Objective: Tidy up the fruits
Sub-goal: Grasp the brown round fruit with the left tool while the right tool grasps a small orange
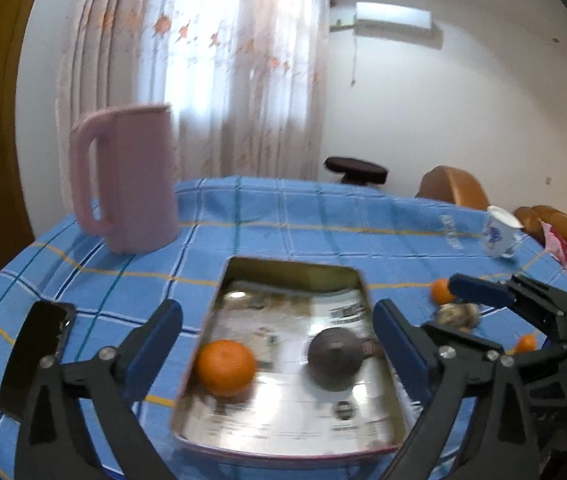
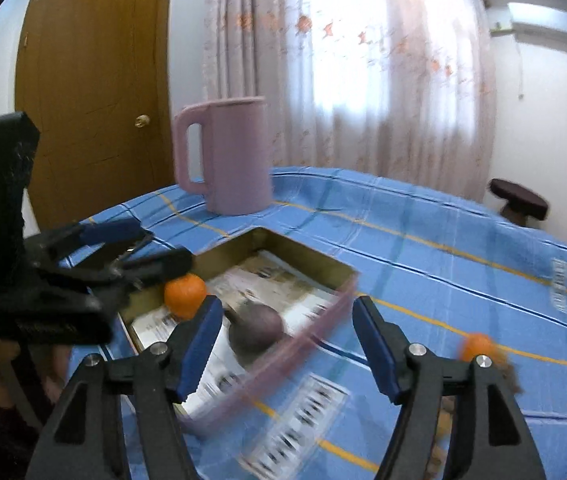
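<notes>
Left tool (image 1: pixel 279 344) open, empty, above the shallow rectangular metal tray (image 1: pixel 243 276). Right tool (image 2: pixel 287 344) open, empty, beside the tray's edge. Inside the tray: one round orange tangerine (image 1: pixel 226 367) and a dark purple round fruit (image 1: pixel 335 358). Two loose tangerines (image 1: pixel 441 291) lie on the blue checked worktop (image 1: pixel 283 216). Tall pink plastic jug (image 1: pixel 125 180) stands behind; black phone (image 1: pixel 37 354) left.

No legible text, brand, number or sign is found in either view. Printed matter is noted on the paper lining (image 1: pixel 339 312) inside the metal tray (image 1: pixel 295 268), but it is blurred beyond reading. A patterned printed band is seen on the blue checked tablecloth (image 2: pixel 423 248); its marks cannot be read. A blue motif on the white cup (image 1: pixel 499 232) cannot be made out.
</notes>
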